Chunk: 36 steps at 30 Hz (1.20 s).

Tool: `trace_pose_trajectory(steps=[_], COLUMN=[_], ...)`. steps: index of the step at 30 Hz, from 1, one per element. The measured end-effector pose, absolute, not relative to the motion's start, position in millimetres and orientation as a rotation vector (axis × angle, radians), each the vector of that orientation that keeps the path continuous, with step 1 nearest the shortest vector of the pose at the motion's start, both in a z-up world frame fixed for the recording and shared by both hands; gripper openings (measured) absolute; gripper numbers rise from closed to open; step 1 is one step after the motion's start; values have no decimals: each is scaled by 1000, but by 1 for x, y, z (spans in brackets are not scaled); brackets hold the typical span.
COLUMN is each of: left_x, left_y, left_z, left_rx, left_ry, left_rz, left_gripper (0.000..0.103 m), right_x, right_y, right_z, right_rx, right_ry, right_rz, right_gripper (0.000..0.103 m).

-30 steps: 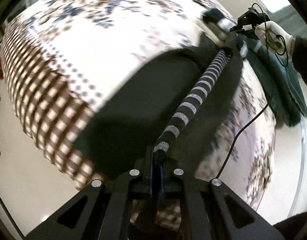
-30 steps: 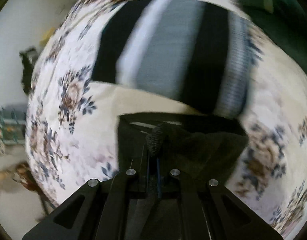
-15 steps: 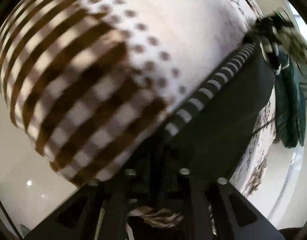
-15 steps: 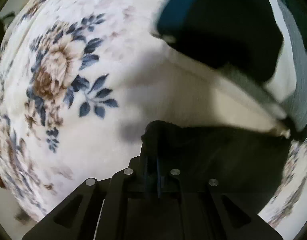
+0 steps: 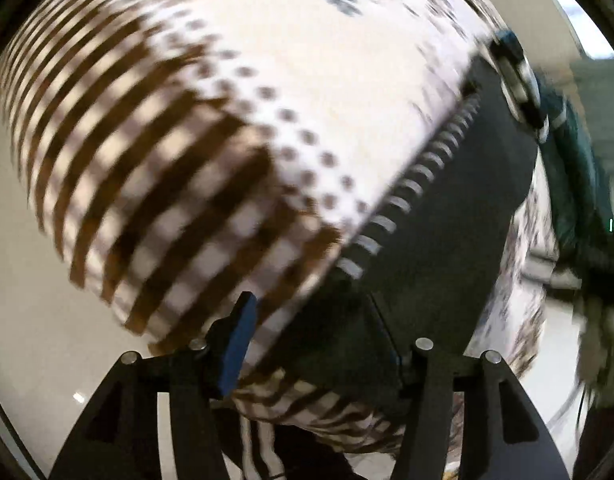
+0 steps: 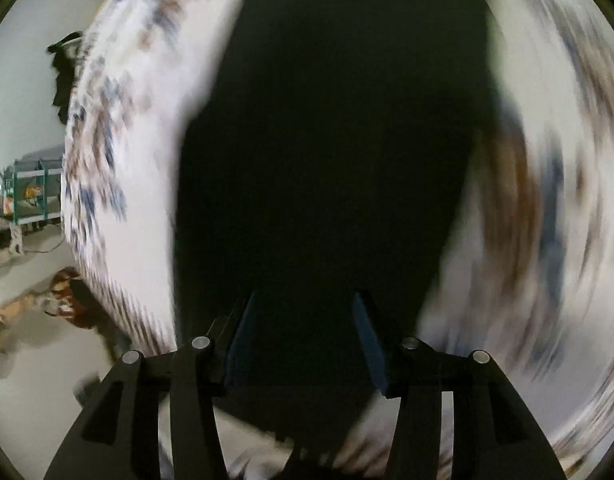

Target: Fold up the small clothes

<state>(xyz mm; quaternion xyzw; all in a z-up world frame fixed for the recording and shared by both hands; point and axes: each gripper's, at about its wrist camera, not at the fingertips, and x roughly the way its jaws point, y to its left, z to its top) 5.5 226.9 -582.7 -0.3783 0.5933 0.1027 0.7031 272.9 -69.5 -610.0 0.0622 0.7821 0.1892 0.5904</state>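
Both hand-held grippers (image 5: pixel 313 344) (image 6: pixel 303 344) newly apart

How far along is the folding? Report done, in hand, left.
Done: the black garment lies flat on the floral cloth, apparently folded over. In hand: left tool and right tool jaws are opening, nothing pinched. Left: probably the green garment beside it.

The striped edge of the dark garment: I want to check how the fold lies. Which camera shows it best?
The left wrist view. The striped edge runs diagonally along the dark garment over the patterned cloth, though blurred. The right wrist view shows only the garment's plain dark surface, with no stripes visible.
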Motion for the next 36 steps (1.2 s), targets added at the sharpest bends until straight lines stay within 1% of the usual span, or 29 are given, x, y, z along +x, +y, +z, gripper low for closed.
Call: trace_pose_trajectory(steps=[2, 5, 9, 10, 11, 12, 13, 15, 18, 20, 22, 24, 25, 26, 27, 28, 29, 30, 31, 32, 33, 34, 36], left_x=[16, 31, 43, 46, 47, 49, 46, 43, 32, 28, 27, 25, 23, 23, 24, 28, 34, 40, 51, 69, 84, 112, 156], left_y=[216, 202, 193, 189, 186, 183, 181, 181, 176, 173, 176, 179, 188, 194, 200, 204, 210, 215, 222, 230, 236, 245, 252], left_z=[-586, -598, -613, -612, -609, -605, -602, -596, -573, -569, -585, -613, -626, -627, -624, -616, -604, -592, -580, -567, -561, -552, -548], left_rx=[-769, -664, -599, -569, -549, -522, -510, -520, -557, -586, -613, -611, -649, -696, -725, -736, -734, -724, -710, -714, -722, -735, -750], left_ry=[1343, 1395, 1432, 1422, 1403, 1380, 1372, 1353, 1301, 1301, 1344, 1435, 1477, 1485, 1497, 1509, 1504, 1489, 1469, 1429, 1396, 1345, 1296], left_rz=[196, 167, 134, 125, 117, 116, 107, 93, 23, -16, -17, 9, 30, 16, 5, -6, -26, -40, -42, -58, -70, -81, -119], left_gripper=[53, 53, 53, 51, 48, 15, 7, 7, 6, 6, 6, 6, 6, 8, 10, 9, 9, 19, 39, 51, 70, 70, 70], right_x=[216, 149, 95, 84, 79, 73, 66, 60, 49, 44, 44, 46, 49, 54, 59, 64, 71, 78, 89, 100, 112, 132, 170], right_y=[-103, -135, -154, -157, -158, -160, -161, -167, -180, -191, -198, -206, -204, -200, -198, -199, -203, -207, -214, -220, -227, -236, -247], right_z=[-638, -672, -701, -706, -707, -706, -704, -698, -673, -652, -647, -658, -668, -675, -680, -682, -683, -680, -673, -666, -658, -645, -630], right_rx=[234, 377, 601, 653, 683, 700, 672, 653, 581, 530, 459, 445, 426, 407, 402, 431, 483, 523, 552, 570, 589, 615, 641], right_ry=[1886, 1924, 1907, 1886, 1855, 1815, 1782, 1741, 1670, 1634, 1636, 1675, 1712, 1752, 1789, 1825, 1865, 1888, 1890, 1873, 1847, 1801, 1736], right_rz=[388, 323, 297, 291, 295, 303, 292, 275, 250, 229, 207, 178, 176, 191, 196, 187, 193, 201, 204, 205, 209, 212, 213], right_gripper=[52, 52, 52, 52, 50, 27, 9, 7, 6, 6, 6, 6, 6, 6, 7, 7, 10, 13, 16, 29, 43, 48, 49])
